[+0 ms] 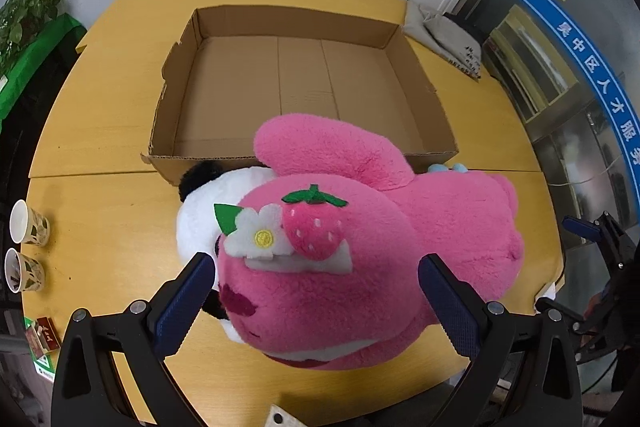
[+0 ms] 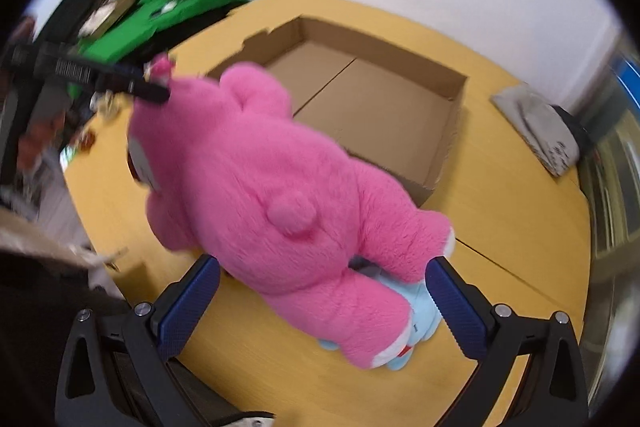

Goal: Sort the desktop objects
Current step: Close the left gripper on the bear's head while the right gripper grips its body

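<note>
A big pink plush toy with a felt strawberry and flower on its head lies on the yellow table, just in front of an open cardboard box. A black-and-white plush lies under its head. My left gripper is open, its fingers on either side of the pink head. In the right wrist view my right gripper is open around the pink plush's rear end and legs, with a light blue plush underneath. The box is behind it.
Two paper cups and small card boxes sit at the table's left edge. A grey cloth bag lies at the back right. A plant on a green surface is at far left. Glass cabinets stand on the right.
</note>
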Tool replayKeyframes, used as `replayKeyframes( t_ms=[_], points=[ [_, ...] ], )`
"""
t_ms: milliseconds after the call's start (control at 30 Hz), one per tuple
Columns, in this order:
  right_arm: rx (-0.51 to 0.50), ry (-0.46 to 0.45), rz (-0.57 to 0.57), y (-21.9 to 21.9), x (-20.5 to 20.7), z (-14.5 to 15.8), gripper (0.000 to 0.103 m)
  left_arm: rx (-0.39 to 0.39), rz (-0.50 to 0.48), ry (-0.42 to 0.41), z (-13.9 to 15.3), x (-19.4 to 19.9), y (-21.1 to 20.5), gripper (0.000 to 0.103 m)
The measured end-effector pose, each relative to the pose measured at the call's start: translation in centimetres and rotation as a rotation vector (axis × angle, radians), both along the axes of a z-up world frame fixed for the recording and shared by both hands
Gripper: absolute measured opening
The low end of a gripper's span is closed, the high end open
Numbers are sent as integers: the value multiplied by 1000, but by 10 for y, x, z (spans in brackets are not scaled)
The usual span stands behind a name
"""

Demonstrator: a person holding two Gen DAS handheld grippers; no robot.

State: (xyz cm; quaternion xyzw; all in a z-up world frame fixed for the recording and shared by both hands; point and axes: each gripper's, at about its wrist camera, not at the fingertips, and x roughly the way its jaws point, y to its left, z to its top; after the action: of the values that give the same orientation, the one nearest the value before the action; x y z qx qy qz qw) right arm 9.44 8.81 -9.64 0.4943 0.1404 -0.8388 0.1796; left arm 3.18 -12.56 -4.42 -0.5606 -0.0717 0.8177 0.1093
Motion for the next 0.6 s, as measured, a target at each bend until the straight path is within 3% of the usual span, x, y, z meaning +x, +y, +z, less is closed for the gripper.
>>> replayKeyframes(
  t_ms=[133,233,267,333,467,600],
  points=[
    [1,-66,104,-2,-17,-38,100,9,17,-35,-18,-13,-4,103],
    [-31,-146,164,-7,-24,-66,84,25,6,-60,-32,-20,-3,103],
    [-43,-169,183,-9,-25,-73,74,31,3,-66,-36,-22,-2,103],
    [-65,-197,186,-10,-27,-83,74,34,9,-69,-38,-23,-1,102],
    [-118,-224,150,-2,-35,-81,65,37,-1,-63,-39,-22,0,92],
    [-157,-193,123,2,-36,-67,53,37,-18,-56,-32,-22,-1,77]
  ],
)
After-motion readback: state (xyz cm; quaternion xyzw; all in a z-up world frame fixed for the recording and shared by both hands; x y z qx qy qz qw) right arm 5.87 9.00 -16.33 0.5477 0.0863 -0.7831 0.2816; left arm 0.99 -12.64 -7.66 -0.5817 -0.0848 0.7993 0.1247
